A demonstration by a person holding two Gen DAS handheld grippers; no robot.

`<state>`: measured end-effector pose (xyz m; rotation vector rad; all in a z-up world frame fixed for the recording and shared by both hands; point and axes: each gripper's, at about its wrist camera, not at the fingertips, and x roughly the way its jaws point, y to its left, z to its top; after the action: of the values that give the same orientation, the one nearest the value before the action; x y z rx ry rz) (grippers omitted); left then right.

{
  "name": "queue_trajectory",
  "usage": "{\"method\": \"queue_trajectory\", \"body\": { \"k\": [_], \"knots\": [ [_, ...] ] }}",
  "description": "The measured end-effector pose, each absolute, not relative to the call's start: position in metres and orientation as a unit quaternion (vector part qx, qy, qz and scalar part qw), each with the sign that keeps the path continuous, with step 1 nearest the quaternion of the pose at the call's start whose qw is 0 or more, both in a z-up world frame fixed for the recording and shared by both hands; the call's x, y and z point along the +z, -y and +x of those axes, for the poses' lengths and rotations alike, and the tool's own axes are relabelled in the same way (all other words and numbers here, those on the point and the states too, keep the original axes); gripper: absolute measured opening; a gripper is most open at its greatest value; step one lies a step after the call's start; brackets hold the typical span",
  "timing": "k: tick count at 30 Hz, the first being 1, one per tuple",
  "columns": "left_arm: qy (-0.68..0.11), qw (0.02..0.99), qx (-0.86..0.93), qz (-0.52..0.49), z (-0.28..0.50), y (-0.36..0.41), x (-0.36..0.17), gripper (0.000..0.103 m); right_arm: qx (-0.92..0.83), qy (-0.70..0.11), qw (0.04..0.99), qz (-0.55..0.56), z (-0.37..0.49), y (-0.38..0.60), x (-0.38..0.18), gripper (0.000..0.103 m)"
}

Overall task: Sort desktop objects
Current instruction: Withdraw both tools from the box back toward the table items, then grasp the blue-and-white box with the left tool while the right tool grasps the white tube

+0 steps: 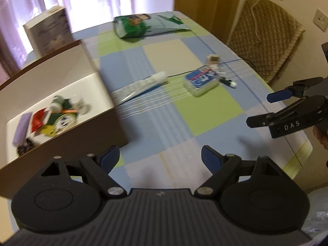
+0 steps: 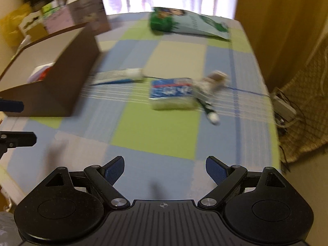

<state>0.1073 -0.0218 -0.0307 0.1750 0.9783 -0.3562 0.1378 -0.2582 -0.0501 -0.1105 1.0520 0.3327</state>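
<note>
1. Tongs of the left hand (image 1: 160, 156) stand wide apart and empty above the near end of the desk with the blue, green and cream checked cloth (image 1: 164, 110); the right tongs (image 2: 165, 167) are equally wide and empty.
2. Only the left wrist view looks into the brown cardboard box with white inside walls (image 1: 61, 94), where a lilac flat pack (image 1: 21, 128), a red packet (image 1: 39, 121) and a green-and-white round tin (image 1: 63, 121) lie jumbled.
3. Both views show, on the cloth beside the box, a white tube with a blue stripe (image 1: 143, 84) and, well right of it, a blue-labelled clear plastic box (image 1: 199, 81) touching a small white gadget (image 1: 213, 60).
4. At the far end lies a green-and-white printed bag (image 2: 184, 23).
5. Only the right wrist view shows a yellow bag (image 2: 9, 27) beyond the box.
</note>
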Motion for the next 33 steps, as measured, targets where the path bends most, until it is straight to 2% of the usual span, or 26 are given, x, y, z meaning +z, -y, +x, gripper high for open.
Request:
{"method": "queue_trajectory", "body": {
  "k": [14,33],
  "knots": [
    [-0.455,0.85,-0.245,0.106,0.161,0.09,-0.061,0.083,0.101,-0.51,0.854,-0.009,0.175,0.337,-0.071,0.092],
    [-0.434,0.816,-0.314,0.216,0.281,0.181,-0.122,0.083,0.037,-0.534,0.844,0.034,0.201,0.407,-0.094,0.092]
  ]
}}
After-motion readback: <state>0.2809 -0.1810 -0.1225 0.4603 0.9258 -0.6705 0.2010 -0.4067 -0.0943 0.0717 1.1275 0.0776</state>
